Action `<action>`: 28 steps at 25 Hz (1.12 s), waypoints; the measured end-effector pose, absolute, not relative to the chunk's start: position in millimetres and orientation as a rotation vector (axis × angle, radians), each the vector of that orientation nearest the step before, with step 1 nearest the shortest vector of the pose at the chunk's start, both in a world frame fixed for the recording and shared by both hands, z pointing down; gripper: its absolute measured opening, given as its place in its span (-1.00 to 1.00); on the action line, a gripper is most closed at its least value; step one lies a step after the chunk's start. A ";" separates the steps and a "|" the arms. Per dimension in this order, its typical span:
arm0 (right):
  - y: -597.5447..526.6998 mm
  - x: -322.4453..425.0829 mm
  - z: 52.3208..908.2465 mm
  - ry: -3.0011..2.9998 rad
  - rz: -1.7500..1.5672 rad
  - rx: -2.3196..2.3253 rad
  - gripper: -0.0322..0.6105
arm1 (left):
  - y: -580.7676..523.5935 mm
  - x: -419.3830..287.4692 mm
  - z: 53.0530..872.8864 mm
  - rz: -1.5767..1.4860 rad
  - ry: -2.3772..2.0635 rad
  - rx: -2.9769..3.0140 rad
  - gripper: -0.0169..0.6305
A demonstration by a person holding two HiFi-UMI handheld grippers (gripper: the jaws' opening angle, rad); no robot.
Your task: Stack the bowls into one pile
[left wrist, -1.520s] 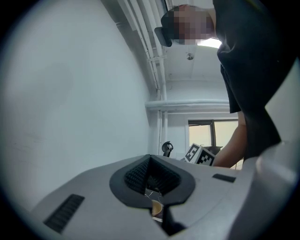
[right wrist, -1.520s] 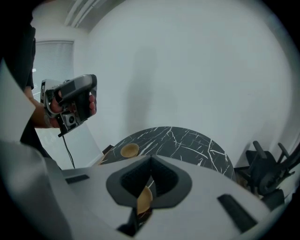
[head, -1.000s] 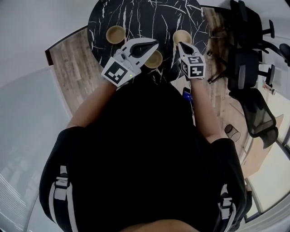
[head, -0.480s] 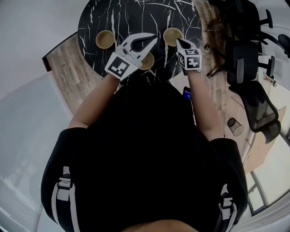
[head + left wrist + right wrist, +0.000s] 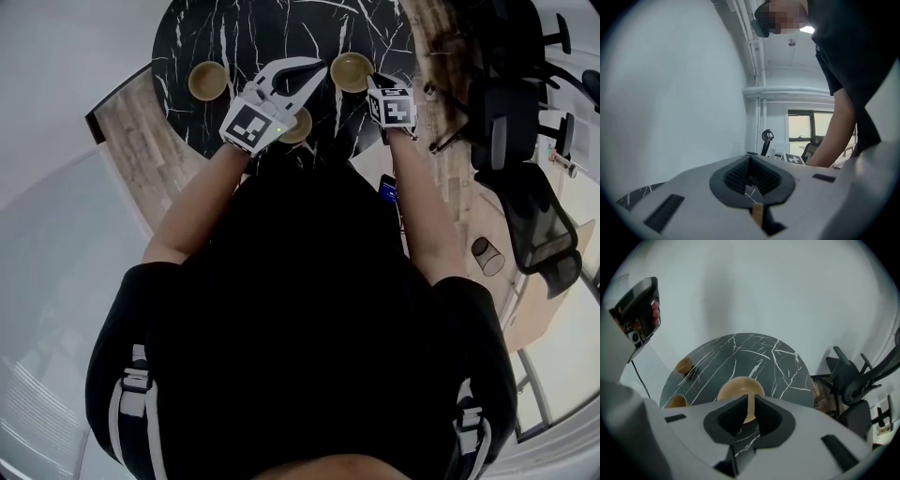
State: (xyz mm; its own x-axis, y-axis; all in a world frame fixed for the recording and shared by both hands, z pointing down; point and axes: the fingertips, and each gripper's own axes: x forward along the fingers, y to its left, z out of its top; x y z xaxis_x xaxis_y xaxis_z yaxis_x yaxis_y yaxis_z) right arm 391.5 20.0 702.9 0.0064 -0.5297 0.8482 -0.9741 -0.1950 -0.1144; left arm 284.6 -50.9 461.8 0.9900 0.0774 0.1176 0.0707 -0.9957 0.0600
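Pinching the near rim of the right bowl [image 5: 352, 71], the right gripper [image 5: 373, 82] was seen with its jaws pressed on that thin tan edge. The bowl sat toward the right side of the round marble table [image 5: 272, 28]. Whether it was lifted off the top could not be told. The left gripper [image 5: 322, 68] was held above the table and tilted upward, its jaws together at the tips with nothing between them. The middle bowl [image 5: 298, 127] lay partly hidden under it. The left bowl [image 5: 207, 80] stood well apart, near the table's left edge. Office chairs [image 5: 511, 122] were seen to the right, off the table.
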 end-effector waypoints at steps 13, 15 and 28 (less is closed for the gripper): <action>15.3 407.0 751.6 -1.488 1.211 1.671 -0.55 | -63.9 280.6 462.6 0.228 -0.010 3.088 -0.93; 13.7 410.0 750.5 -1.469 1.202 1.663 -0.55 | -65.9 278.1 463.5 0.230 -0.032 3.085 -0.93; 6.5 411.7 762.8 -1.439 1.210 1.593 -0.74 | -76.0 271.2 468.4 0.244 -0.111 3.072 -0.93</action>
